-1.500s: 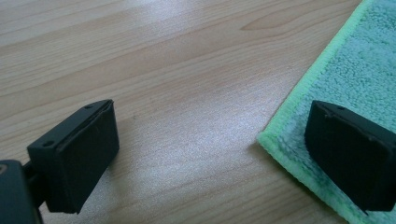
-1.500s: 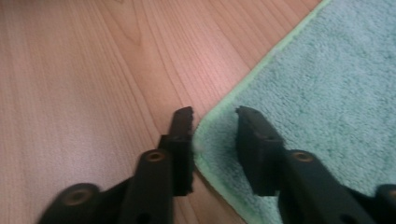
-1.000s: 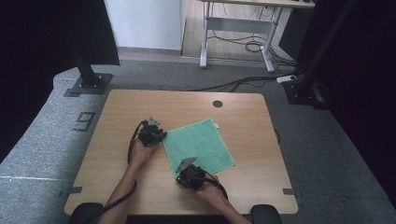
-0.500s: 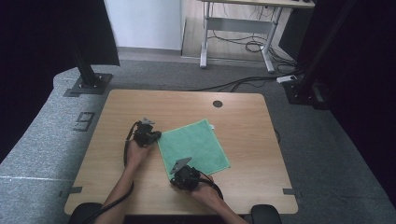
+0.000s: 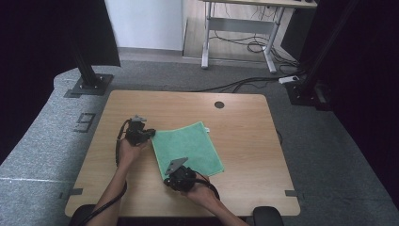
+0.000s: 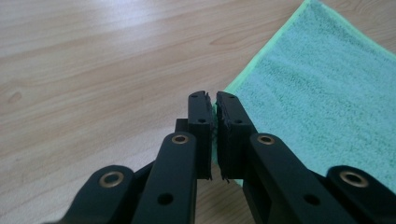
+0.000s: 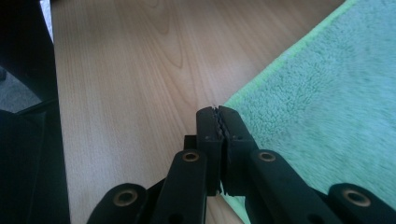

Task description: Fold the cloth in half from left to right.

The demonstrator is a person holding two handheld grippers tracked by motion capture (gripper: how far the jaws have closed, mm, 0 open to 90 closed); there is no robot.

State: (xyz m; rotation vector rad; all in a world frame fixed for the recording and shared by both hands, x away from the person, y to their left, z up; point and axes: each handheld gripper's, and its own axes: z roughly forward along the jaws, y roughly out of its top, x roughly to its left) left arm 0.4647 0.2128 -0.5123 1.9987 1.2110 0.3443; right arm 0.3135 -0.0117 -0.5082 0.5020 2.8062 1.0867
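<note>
Pinching towel (image 5: 188,148) corners, bare table (image 5: 244,132) beyond

Fluffy green terry cloth (image 5: 188,148) on matt wood-grain table (image 5: 244,141).

Left hand-held gripper (image 5: 149,134) jaws just closed on towel (image 5: 188,147) corner; both grippers and towel shifted left across worktop (image 5: 244,141).

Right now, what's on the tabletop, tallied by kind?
Green towel: 1
Handheld grippers: 2, the left gripper and the right gripper, each shut on a towel corner
Total: 3
</note>
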